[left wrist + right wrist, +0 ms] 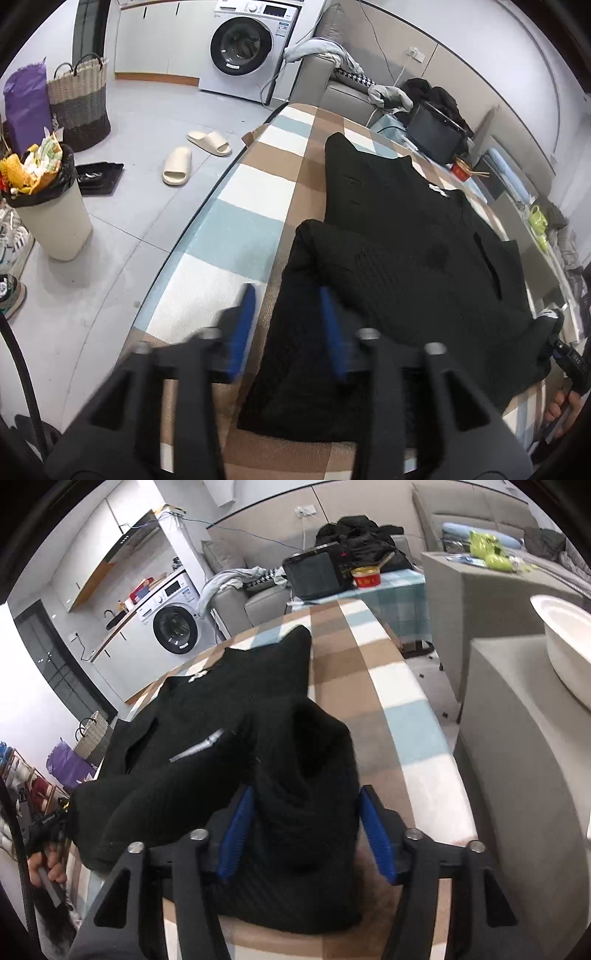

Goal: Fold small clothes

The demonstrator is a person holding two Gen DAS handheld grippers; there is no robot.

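A black knit garment lies spread on a table covered with a brown, white and blue checked cloth. Its near part is folded over into a thick layer. My left gripper is open, its blue pads straddling the garment's near left edge. In the right wrist view the same garment shows a raised bunch between the blue pads of my right gripper, which is open around that bunch. The right gripper also shows in the left wrist view at the garment's far right edge.
The table edge runs along the left, with floor below. On the floor are slippers, a full bin and a woven basket. A washing machine stands behind. A black box and a red cup sit beyond the table's far end.
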